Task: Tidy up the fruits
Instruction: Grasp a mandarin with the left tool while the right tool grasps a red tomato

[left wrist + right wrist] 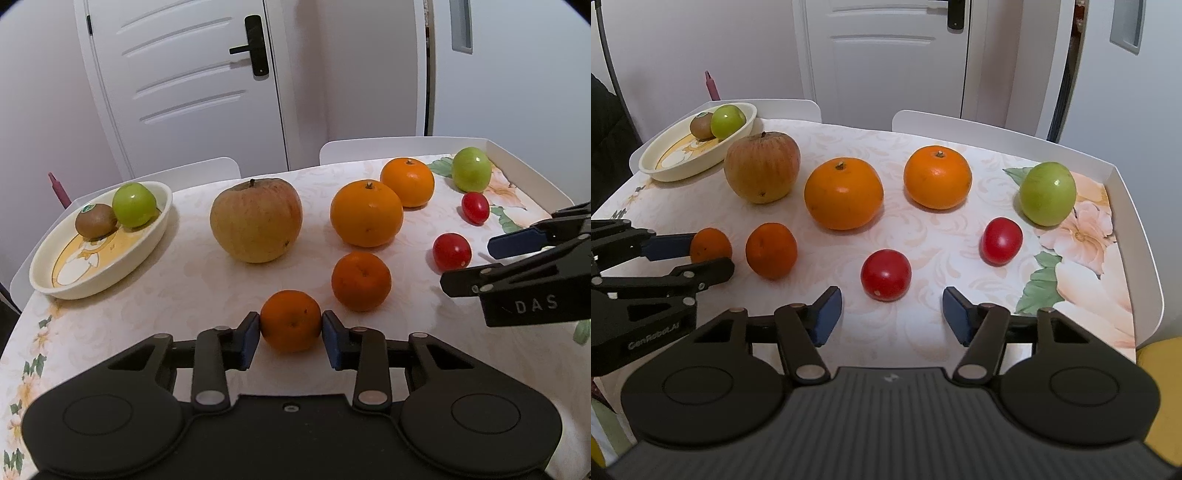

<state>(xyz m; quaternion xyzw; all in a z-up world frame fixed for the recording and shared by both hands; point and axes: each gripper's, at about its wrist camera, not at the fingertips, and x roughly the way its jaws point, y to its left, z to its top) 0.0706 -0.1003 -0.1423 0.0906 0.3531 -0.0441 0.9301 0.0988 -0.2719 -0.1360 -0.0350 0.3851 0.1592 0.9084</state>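
Orange and small, the tangerine [290,320] sits on the table [184,288], pinched between the left hand-held gripper [290,334] pads. Right hand-held gripper [892,314] gapes before a tomato [885,275]. Next, probably lift toward the dish [44,284].

Bare tablecloth [916,258] lies open at lower centre of the right wrist view, between the two tomatoes [885,275] [1001,240] and the blue pads. To the left, the other gripper [701,260] and two small oranges [771,250] [710,245] crowd the way. Behind them, a row of large oranges [844,193] [937,176] and an apple [761,167] blocks the route to the dish [701,168] at upper left.
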